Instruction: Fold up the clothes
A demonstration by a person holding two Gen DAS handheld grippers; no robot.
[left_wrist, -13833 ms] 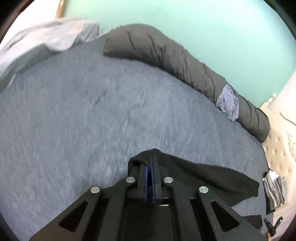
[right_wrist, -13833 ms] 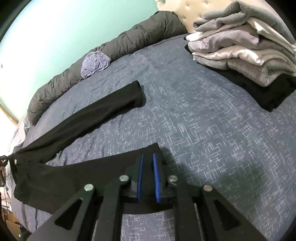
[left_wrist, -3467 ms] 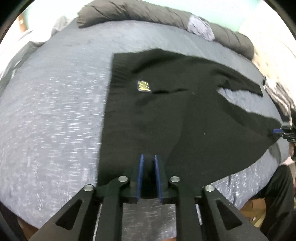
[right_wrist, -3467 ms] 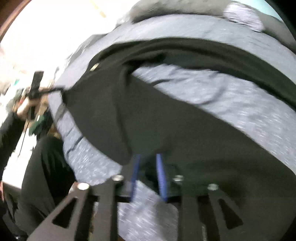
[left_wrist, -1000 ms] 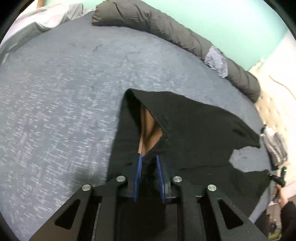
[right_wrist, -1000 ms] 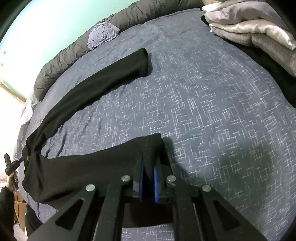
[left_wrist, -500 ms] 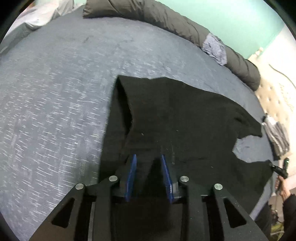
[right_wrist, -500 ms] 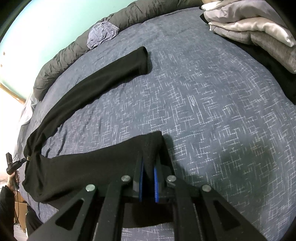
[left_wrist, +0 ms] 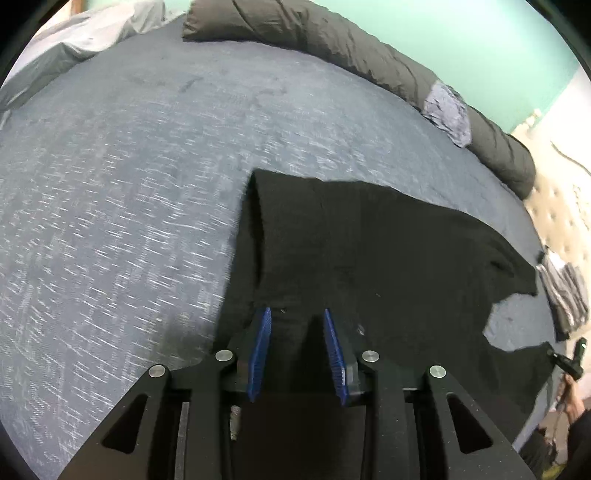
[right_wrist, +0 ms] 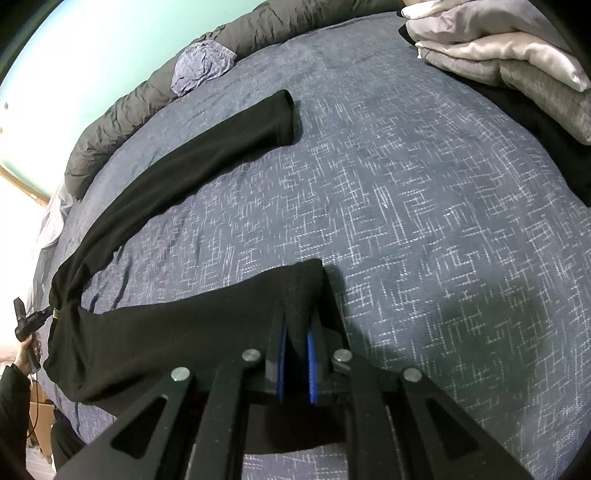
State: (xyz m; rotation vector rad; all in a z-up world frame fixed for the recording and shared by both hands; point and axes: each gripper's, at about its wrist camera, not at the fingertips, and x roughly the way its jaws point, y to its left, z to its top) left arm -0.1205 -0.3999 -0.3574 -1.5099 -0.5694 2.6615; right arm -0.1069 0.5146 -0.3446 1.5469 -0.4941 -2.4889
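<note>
Black trousers [left_wrist: 369, 240] lie spread on the blue-grey bed cover [left_wrist: 129, 184]. In the left wrist view my left gripper [left_wrist: 296, 312] sits over the waist end, open, its blue pads [left_wrist: 260, 350] apart with slack black cloth lying between them. In the right wrist view my right gripper [right_wrist: 297, 325] is shut on the hem of the near trouser leg [right_wrist: 303, 284]. The far leg [right_wrist: 221, 144] runs flat toward the back of the bed. Each gripper shows small at the other view's edge.
A rolled dark grey duvet [left_wrist: 369, 48] lines the far side, with a crumpled blue-grey garment [right_wrist: 203, 66] on it. A stack of folded clothes [right_wrist: 498, 55] stands at the right by the tufted headboard [left_wrist: 561, 206]. A pale sheet [left_wrist: 92, 33] lies at back left.
My left gripper's jaws have spread apart and let go of the waistband, which has dropped flat and hidden its tan lining. The right gripper has kept still on the hem.
</note>
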